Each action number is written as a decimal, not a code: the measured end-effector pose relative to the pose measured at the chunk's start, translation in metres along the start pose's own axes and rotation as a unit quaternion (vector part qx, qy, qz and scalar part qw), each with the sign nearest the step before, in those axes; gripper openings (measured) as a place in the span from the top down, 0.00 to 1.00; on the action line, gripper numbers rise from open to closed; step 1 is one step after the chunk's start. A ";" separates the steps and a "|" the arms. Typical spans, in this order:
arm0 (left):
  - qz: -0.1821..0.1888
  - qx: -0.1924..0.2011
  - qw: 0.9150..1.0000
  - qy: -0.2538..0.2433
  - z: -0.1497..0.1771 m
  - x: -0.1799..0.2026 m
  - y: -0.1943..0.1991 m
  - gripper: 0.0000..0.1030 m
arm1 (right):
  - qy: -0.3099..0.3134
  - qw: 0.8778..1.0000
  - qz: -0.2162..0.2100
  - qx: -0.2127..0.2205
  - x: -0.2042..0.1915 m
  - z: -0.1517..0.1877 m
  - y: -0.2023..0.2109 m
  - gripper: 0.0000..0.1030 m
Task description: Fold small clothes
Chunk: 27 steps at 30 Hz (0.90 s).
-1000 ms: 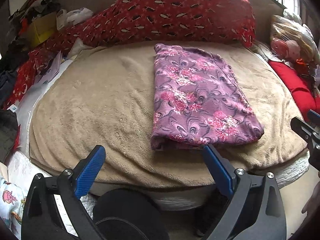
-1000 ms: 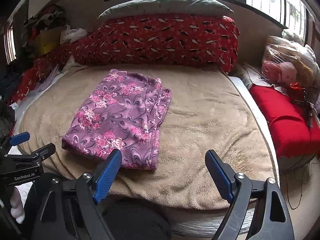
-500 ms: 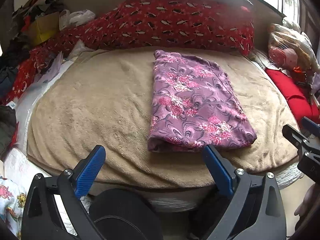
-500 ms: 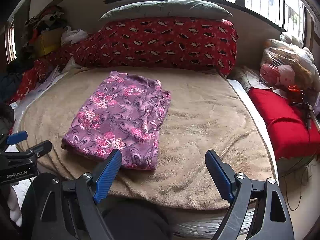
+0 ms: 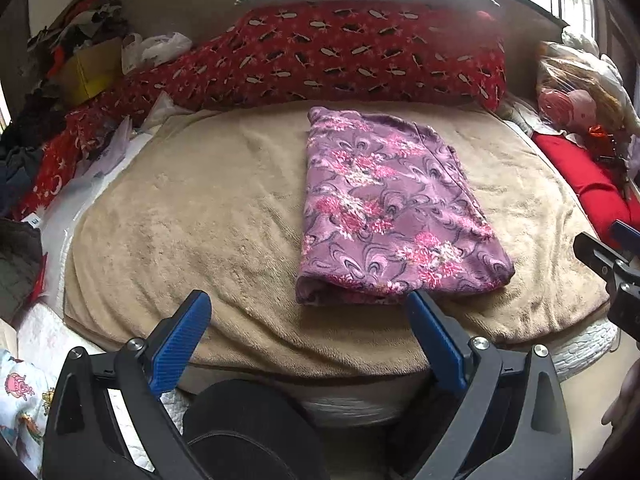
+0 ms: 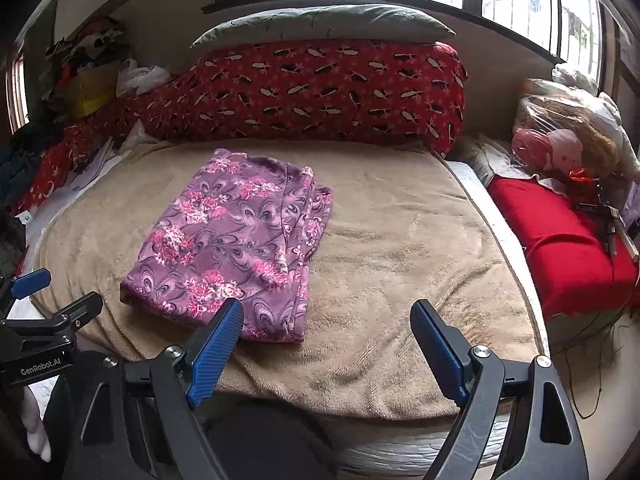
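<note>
A purple garment with pink flowers [image 5: 384, 208] lies folded into a long rectangle on the tan blanket [image 5: 200, 220], its near end close to the bed's front edge. From the right wrist the same garment [image 6: 232, 248] lies left of centre. My left gripper [image 5: 308, 308] hovers open above the front edge, its right finger just before the garment's near end, nothing between the blue pads. My right gripper [image 6: 326, 320] is open too, empty, with its left finger over the garment's near right corner. Neither touches the cloth.
A long red patterned bolster [image 6: 320, 92] with a grey pillow [image 6: 324, 24] on top runs along the back. A red cushion [image 6: 560, 248] and bagged soft toys [image 6: 560, 136] crowd the right side. Clothes and a yellow box [image 5: 88, 72] pile at the left.
The left wrist view has tilted slightly, so the garment sits a little lower in frame. Both grippers stay open and empty; the garment has not moved.
</note>
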<state>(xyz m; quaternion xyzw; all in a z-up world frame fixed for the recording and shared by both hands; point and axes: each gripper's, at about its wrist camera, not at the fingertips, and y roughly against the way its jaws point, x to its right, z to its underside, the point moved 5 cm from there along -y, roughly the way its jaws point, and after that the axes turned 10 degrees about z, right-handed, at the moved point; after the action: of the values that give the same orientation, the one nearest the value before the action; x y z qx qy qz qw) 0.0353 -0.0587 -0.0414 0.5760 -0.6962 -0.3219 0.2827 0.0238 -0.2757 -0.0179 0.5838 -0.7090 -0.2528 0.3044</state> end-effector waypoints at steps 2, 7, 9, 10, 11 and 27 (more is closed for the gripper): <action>-0.001 0.002 1.000 -0.004 0.000 0.003 0.002 0.04 | -0.001 1.000 0.000 0.002 -0.001 0.001 0.002 0.15; -0.001 0.000 1.000 -0.013 0.000 0.008 0.004 0.04 | -0.002 1.000 0.000 0.003 -0.001 0.001 0.003 0.15; -0.001 0.000 1.000 -0.014 -0.001 0.009 0.005 0.04 | -0.002 1.000 -0.001 0.004 0.000 0.001 0.003 0.15; 0.000 0.000 1.000 -0.013 -0.001 0.009 0.005 0.04 | -0.003 1.000 -0.001 0.005 0.000 0.001 0.003 0.15; -0.001 0.000 1.000 -0.013 -0.002 0.009 0.006 0.04 | -0.004 1.000 -0.001 0.005 0.000 0.001 0.004 0.15; 0.017 -0.003 1.000 -0.018 -0.004 0.015 0.009 0.04 | -0.005 1.000 -0.002 0.001 -0.001 0.001 0.004 0.15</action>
<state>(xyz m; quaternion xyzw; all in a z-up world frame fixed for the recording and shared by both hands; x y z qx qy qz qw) 0.0302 -0.0733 -0.0318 0.5576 -0.7097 -0.3292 0.2776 0.0205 -0.2742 -0.0158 0.5844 -0.7094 -0.2560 0.2993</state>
